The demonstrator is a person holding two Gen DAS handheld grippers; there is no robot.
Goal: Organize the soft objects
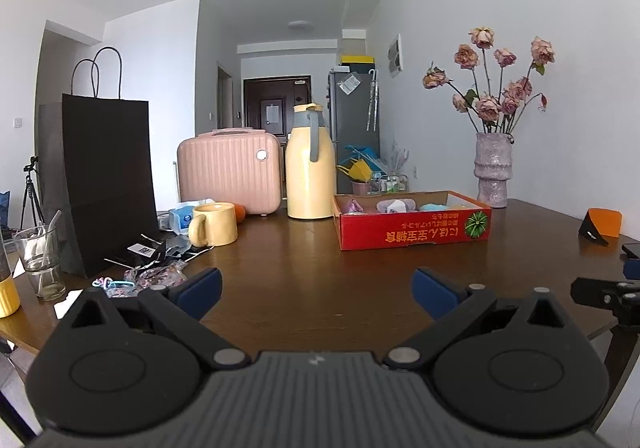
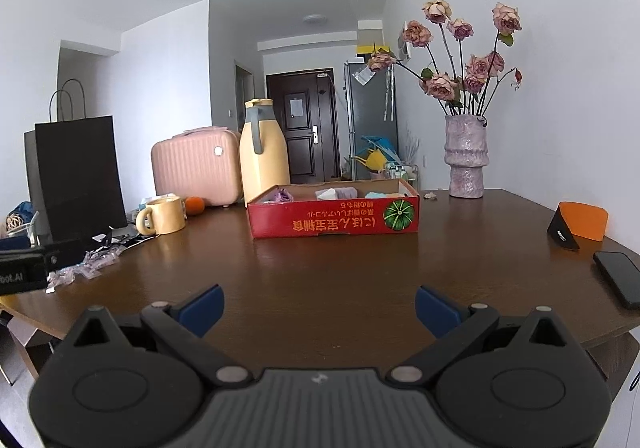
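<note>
Far left of the surface (image 2: pixel 320 268): black paper bag (image 1: pixel 108 184), yellow mug (image 1: pixel 214 224), a scatter of small wrapped bits (image 1: pixel 156 276) by the bag's foot. Left gripper (image 1: pixel 318 290): fingers spread wide, nothing between them, hovering low over bare wood. Centre: yellow jug (image 2: pixel 264 156), then the red box (image 2: pixel 334 218), open-topped, already holding soft objects (image 2: pixel 336 193) in purple, white and pale blue. Right gripper (image 2: pixel 319 306): fingers likewise spread and empty, aimed at the box. Right edge: vase of dried roses (image 2: pixel 466 156), orange-black holder (image 2: pixel 580 226), phone (image 2: pixel 618 278).

Judgement: either start or finish; no loose soft item plainly visible on the wood. Next move calls for locating one, possibly the wrapped bits at left.
</note>
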